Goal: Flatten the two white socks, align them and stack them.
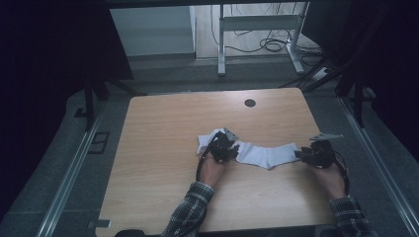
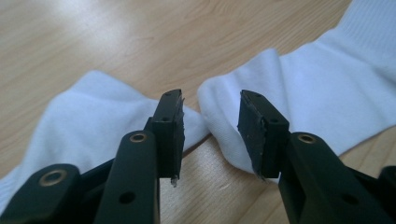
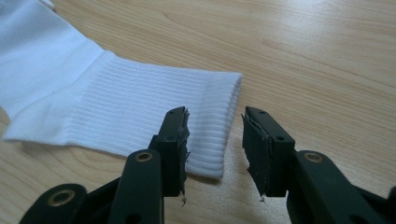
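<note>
A white sock (image 1: 267,154) lies flat on the wooden table (image 1: 163,148), its ribbed cuff (image 3: 140,107) toward the right. A second white sock piece (image 1: 205,140) lies just left of it, a narrow gap (image 2: 191,88) of bare wood between them. My left gripper (image 1: 233,149) is low over the long sock's rounded end (image 2: 224,121). Its jaws stand apart, with that end partly between them and no pad pressing on it. My right gripper (image 1: 299,154) sits at the cuff's edge. Its jaws are open too, one over the ribbing and one over bare wood (image 3: 215,144).
A round black hole (image 1: 250,102) sits near the table's far edge. Behind the table stand a white metal frame (image 1: 257,22) and floor cables (image 1: 272,45). Plaid sleeves (image 1: 190,212) come in from the front edge. Bare wood spreads to the left and back.
</note>
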`<state>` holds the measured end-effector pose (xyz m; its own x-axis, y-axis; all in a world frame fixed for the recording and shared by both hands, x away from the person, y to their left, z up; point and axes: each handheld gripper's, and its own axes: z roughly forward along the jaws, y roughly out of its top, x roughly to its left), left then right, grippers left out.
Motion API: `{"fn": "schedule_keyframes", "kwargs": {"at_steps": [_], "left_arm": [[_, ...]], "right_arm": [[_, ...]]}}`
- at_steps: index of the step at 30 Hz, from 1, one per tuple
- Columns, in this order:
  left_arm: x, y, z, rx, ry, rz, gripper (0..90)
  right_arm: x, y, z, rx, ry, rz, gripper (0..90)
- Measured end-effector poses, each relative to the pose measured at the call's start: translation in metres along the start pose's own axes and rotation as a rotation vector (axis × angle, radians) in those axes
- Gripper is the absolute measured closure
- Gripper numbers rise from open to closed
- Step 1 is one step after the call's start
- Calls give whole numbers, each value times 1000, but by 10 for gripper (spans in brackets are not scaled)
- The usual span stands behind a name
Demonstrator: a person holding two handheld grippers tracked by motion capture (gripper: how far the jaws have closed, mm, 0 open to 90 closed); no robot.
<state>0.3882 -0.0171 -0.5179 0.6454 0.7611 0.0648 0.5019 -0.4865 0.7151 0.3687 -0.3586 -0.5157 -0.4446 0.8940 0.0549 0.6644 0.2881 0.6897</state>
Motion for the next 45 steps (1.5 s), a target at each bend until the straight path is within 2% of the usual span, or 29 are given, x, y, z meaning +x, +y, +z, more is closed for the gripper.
{"fn": "schedule_keyframes", "kwargs": {"at_steps": [4, 7, 12, 14, 15, 16, 17, 22, 30, 31, 34, 35, 36, 37, 38, 41, 43, 44, 45], "left_arm": [[-3, -5, 8, 22, 2, 10, 648], [-6, -10, 11, 37, 14, 32, 684], [-7, -12, 11, 32, 12, 39, 746], [-7, -12, 11, 34, 7, 36, 804], [-7, -12, 10, 36, 5, 32, 840], [-7, -12, 10, 36, 5, 32, 849], [-7, -12, 9, 35, 4, 26, 855], [-4, -14, 3, 24, 2, 13, 859], [5, -19, -23, -8, 5, -2, 858], [6, -21, -31, -13, 6, -3, 858], [8, -24, -38, -18, 5, -4, 858], [10, -28, -48, -23, -2, -13, 858], [10, -28, -48, -23, -2, -13, 857], [13, -32, -58, -28, -8, -20, 857], [13, -32, -58, -28, -8, -20, 857], [18, -40, -75, -31, -16, -31, 856], [22, -51, -89, -30, -34, -48, 855], [22, -51, -89, -30, -34, -48, 855], [23, -55, -94, -28, -36, -55, 854]], "right_arm": [[-1, 0, 1, -6, -7, -1, 609], [-1, -1, 4, 9, -18, -12, 606], [0, -2, 8, 27, -21, -25, 613], [1, -2, 10, 42, -19, -34, 642], [2, -2, 10, 52, 2, -20, 740], [2, -2, 10, 52, 2, -20, 740], [3, -1, 10, 61, 10, -9, 805], [8, 0, 8, 66, -2, -18, 826], [16, 4, -5, 19, 48, -15, 826], [20, 5, -7, 9, 57, -26, 826], [24, 6, -10, 5, 69, -33, 826], [28, 7, -13, -4, 86, -37, 826], [28, 7, -13, -4, 86, -37, 826], [33, 8, -15, -7, 109, -41, 826], [33, 8, -15, -7, 109, -41, 826], [43, 9, -18, -11, 141, -50, 826], [55, 10, -21, -17, 166, -79, 825], [55, 10, -21, -17, 166, -79, 825], [62, 10, -22, -16, 177, -95, 825]]}}
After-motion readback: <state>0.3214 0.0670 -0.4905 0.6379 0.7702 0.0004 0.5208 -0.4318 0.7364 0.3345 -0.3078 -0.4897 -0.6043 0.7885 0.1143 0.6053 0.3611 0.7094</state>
